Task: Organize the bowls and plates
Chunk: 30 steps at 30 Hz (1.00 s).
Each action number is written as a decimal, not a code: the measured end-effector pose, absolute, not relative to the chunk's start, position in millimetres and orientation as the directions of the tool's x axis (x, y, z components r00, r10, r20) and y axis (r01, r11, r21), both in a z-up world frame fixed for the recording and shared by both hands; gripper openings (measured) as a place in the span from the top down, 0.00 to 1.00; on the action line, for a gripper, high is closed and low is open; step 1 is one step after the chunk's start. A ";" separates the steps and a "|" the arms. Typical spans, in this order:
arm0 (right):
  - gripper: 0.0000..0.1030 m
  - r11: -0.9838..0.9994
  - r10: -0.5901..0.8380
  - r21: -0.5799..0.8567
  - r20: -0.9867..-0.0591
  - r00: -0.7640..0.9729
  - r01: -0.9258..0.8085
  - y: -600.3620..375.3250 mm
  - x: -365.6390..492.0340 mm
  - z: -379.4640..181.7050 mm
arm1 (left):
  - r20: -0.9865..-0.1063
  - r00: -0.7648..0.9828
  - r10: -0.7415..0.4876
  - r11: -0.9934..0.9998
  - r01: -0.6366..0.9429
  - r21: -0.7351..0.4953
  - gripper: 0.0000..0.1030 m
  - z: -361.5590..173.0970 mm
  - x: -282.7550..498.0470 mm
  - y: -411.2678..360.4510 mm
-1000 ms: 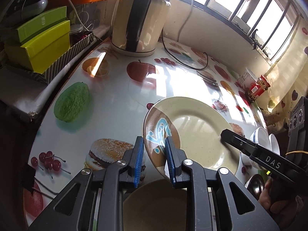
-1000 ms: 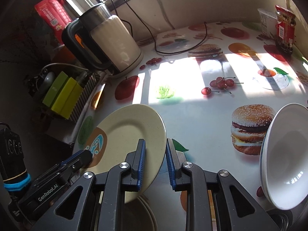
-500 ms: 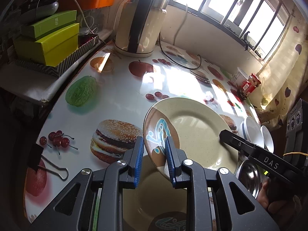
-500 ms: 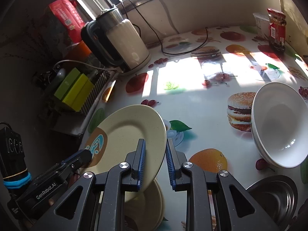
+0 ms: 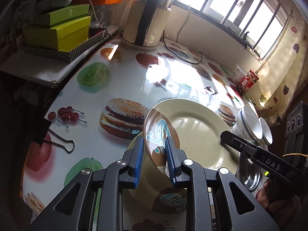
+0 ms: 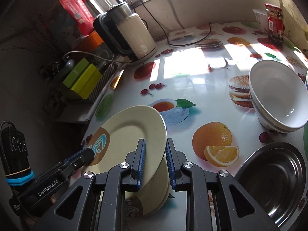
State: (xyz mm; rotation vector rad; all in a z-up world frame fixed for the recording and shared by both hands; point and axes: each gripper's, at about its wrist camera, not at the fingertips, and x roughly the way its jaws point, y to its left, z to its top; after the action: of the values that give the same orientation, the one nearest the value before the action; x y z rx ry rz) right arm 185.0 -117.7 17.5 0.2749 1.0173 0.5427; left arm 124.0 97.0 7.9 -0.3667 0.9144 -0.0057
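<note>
A cream plate (image 5: 194, 132) with a brown and blue motif hangs tilted above the table, held at opposite rims. My left gripper (image 5: 153, 144) is shut on the motif side of the rim. My right gripper (image 6: 154, 146) is shut on the plain rim of the same plate (image 6: 127, 134). Each wrist view also shows the other gripper: the right gripper (image 5: 226, 134) reaches in from the right, the left gripper (image 6: 87, 154) from the lower left. Directly under the held plate lies a stack of like plates (image 5: 154, 194) (image 6: 160, 188), partly hidden by it.
Stacked white bowls (image 6: 277, 100) stand to the right with a steel bowl (image 6: 273, 177) nearer. A kettle (image 5: 146, 19) and its cord sit at the back, green boxes (image 5: 59, 30) on a side shelf, a binder clip (image 5: 57, 144) at left, a red-labelled jar (image 6: 274, 23) far right.
Both grippers have carried the plate back toward the near table edge. The plate stack, the white bowls and the steel bowl have come into view beneath and beside it.
</note>
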 end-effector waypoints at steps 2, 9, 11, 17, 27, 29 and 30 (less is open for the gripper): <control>0.80 0.837 0.546 0.450 -0.731 0.410 -0.312 -115.6 179.8 17.4 | -0.775 0.612 -0.157 0.937 -0.156 -0.313 0.77 5.8 118.6 98.2; 0.80 0.830 0.555 0.452 -0.731 0.398 -0.327 -112.9 167.8 14.1 | -0.781 0.604 -0.156 0.932 -0.172 -0.319 0.77 -1.2 103.8 101.5; 0.80 0.829 0.555 0.450 -0.733 0.394 -0.331 -111.3 165.2 12.8 | -0.783 0.602 -0.156 0.930 -0.177 -0.321 0.77 -3.6 100.8 102.6; 0.80 0.831 0.551 0.444 -0.741 0.384 -0.335 -109.6 158.9 7.6 | -0.791 0.594 -0.148 0.933 -0.181 -0.311 0.77 -9.2 95.1 102.3; 0.80 0.835 0.544 0.440 -0.750 0.376 -0.332 -110.0 154.3 1.4 | -0.799 0.586 -0.139 0.938 -0.181 -0.296 0.77 -15.3 91.6 100.1; 0.80 0.835 0.543 0.440 -0.751 0.374 -0.329 -110.2 153.6 -0.4 | -0.801 0.581 -0.141 0.938 -0.180 -0.295 0.77 -17.1 91.5 99.8; 0.80 0.836 0.543 0.441 -0.752 0.373 -0.327 -110.2 153.3 -1.4 | -0.803 0.579 -0.143 0.938 -0.180 -0.297 0.77 -18.5 91.2 99.8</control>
State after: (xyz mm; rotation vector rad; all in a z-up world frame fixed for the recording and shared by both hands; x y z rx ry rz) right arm 153.3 -110.2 -1.4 0.2328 1.0498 0.5634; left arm 91.2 99.8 -18.5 -0.3675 0.9592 0.0220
